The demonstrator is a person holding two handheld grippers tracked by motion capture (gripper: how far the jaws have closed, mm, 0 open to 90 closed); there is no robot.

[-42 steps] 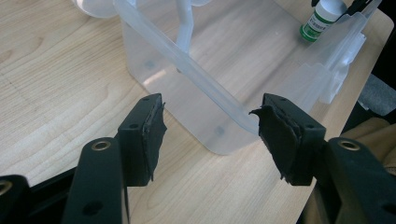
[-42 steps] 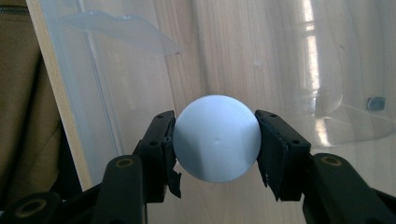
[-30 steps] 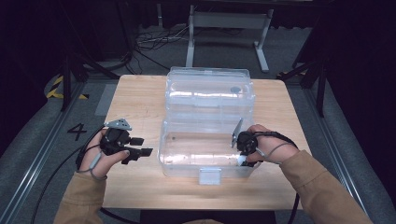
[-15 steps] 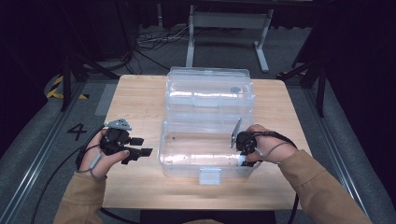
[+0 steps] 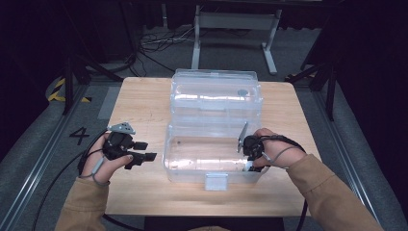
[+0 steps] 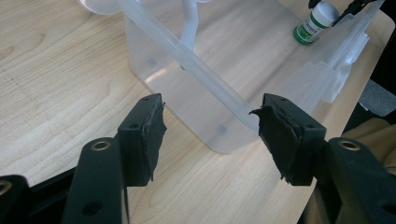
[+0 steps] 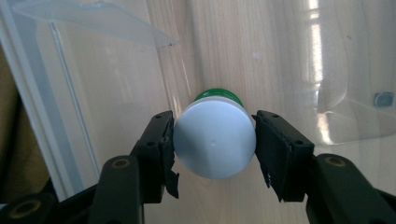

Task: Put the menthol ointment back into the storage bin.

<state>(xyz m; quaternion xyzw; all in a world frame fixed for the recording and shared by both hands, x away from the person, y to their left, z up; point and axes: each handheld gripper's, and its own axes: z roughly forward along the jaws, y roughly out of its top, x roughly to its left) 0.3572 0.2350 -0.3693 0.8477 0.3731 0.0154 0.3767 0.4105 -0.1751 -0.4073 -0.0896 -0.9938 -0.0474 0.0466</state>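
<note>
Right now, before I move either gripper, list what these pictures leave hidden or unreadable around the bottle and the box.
- Bottle, right gripper view: the white cap faces the camera and hides the body and label.
- Bottle, left gripper view: small, seen through the cloudy clear box; print unreadable.
- Right gripper, high view: the hand covers it, so jaws and bottle cannot be made out.
- Box latch, high view: too small to tell details.

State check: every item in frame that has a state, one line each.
Clear plastic box: open, lid folded back flat on the table.
Latch: undone, at the box's front.
White-capped bottle: inside the box, clamped between the jaws.
Right gripper: shut on the bottle.
Left gripper: open, empty, beside the box.
</note>
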